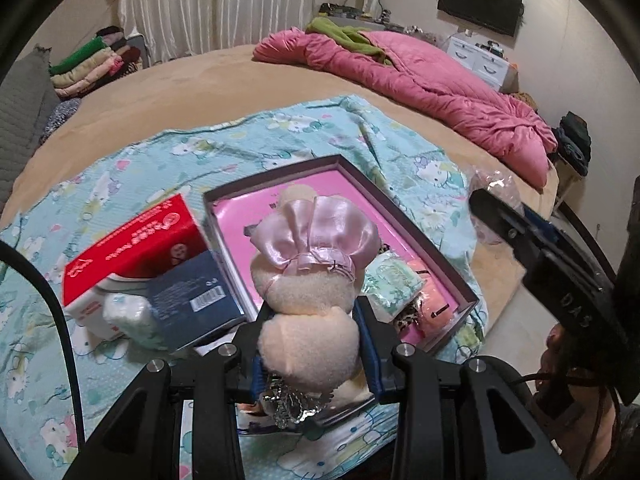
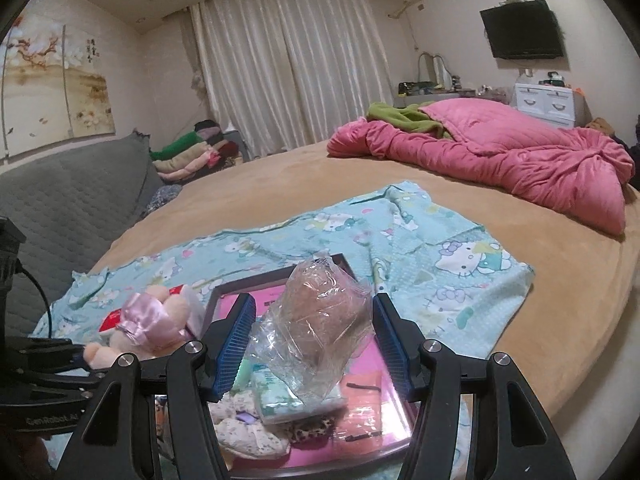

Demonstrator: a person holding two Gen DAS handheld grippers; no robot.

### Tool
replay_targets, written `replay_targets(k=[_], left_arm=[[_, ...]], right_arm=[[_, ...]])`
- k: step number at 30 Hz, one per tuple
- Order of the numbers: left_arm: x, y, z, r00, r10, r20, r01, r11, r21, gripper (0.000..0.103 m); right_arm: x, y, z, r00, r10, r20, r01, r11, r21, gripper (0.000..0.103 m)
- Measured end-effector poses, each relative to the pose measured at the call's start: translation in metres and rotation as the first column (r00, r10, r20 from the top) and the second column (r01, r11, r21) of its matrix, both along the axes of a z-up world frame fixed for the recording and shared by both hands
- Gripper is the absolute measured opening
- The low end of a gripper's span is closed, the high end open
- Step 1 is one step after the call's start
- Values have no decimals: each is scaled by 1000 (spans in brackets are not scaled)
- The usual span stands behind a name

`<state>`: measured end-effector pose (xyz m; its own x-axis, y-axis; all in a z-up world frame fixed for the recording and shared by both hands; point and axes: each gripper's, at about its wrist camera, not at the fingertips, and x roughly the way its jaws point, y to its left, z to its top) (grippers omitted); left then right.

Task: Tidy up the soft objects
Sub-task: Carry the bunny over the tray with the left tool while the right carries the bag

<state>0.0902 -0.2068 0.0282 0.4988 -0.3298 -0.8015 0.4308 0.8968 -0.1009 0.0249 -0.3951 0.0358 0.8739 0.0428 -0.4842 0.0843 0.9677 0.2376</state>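
While small soft items already lie at the box's (image 2: pixel 224 292) six o'clock, the left gripper (image 1: pixel 312 312) clamps the plush toy (image 1: pixel 308 280) and the right gripper (image 2: pixel 316 344), spread wide around a bagged item (image 2: pixel 320 320), grips nothing certain; both remain unplaced.

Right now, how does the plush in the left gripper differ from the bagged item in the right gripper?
The plush is bare, cream with a pink satin skirt; the bagged item is brownish, wrapped in crinkled clear plastic. The left gripper is shut on the plush, pinching it, while the right gripper looks wider, its pads barely meeting the bag. Both are held above the pink-lined box.
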Motion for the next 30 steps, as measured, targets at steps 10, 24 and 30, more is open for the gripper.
replay_targets(k=[10,24,30], left_arm=[[12,-12,-22,999,-7,-40,7,1000,9,38],[23,-21,-42,997,-9,-74,10,1000,20,38],[29,-20,-52,995,3,-98,-1,1000,21,38]], right_arm=[[1,-15,-7,999,-42,-20,42,999,8,62],[7,-26,-22,995,-71,-68,70,997,-10,62],[11,-29,-30,992,-78,-95,77,997,-20,62]])
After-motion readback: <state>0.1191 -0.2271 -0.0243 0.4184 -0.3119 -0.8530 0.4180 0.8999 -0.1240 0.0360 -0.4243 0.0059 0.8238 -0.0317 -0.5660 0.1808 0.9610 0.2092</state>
